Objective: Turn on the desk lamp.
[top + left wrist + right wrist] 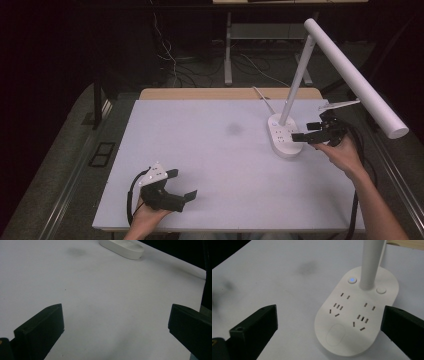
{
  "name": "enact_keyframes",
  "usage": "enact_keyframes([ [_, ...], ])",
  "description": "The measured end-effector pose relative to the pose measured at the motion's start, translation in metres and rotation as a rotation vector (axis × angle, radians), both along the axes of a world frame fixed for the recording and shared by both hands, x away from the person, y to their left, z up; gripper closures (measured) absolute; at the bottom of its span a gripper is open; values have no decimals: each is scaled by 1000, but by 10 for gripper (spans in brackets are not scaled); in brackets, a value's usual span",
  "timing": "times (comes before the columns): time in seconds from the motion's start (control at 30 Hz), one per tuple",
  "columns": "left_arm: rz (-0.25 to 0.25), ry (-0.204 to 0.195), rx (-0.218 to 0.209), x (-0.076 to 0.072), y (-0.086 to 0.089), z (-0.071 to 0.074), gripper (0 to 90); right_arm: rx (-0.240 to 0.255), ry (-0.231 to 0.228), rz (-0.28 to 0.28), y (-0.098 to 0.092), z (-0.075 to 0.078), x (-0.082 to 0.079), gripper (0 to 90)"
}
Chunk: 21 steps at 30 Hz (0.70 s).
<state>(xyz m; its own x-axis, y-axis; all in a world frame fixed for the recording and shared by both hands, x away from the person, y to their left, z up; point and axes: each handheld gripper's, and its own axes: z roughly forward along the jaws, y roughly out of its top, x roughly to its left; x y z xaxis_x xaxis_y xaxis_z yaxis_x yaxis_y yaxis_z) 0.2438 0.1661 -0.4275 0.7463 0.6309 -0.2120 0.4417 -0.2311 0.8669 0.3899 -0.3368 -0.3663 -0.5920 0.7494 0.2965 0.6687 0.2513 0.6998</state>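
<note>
One desk lamp (345, 75), two buttons (352, 280) on its base, perhaps four sockets (337, 307), two grippers (172, 185).

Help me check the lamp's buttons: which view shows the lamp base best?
The right gripper view: the lamp base fills it close up, with its lit blue button and sockets plain. The high view shows the whole lamp base small beside the right gripper. The left gripper view catches its far edge.

Both hand-held grippers (181, 186) (306, 131) agape
</note>
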Motion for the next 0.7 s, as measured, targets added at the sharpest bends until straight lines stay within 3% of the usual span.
enact_keyframes([
  [0.7, 1, 3, -18, -1, -1, 1, 0, -1, 21, -39, -4, -9, 43, 8],
])
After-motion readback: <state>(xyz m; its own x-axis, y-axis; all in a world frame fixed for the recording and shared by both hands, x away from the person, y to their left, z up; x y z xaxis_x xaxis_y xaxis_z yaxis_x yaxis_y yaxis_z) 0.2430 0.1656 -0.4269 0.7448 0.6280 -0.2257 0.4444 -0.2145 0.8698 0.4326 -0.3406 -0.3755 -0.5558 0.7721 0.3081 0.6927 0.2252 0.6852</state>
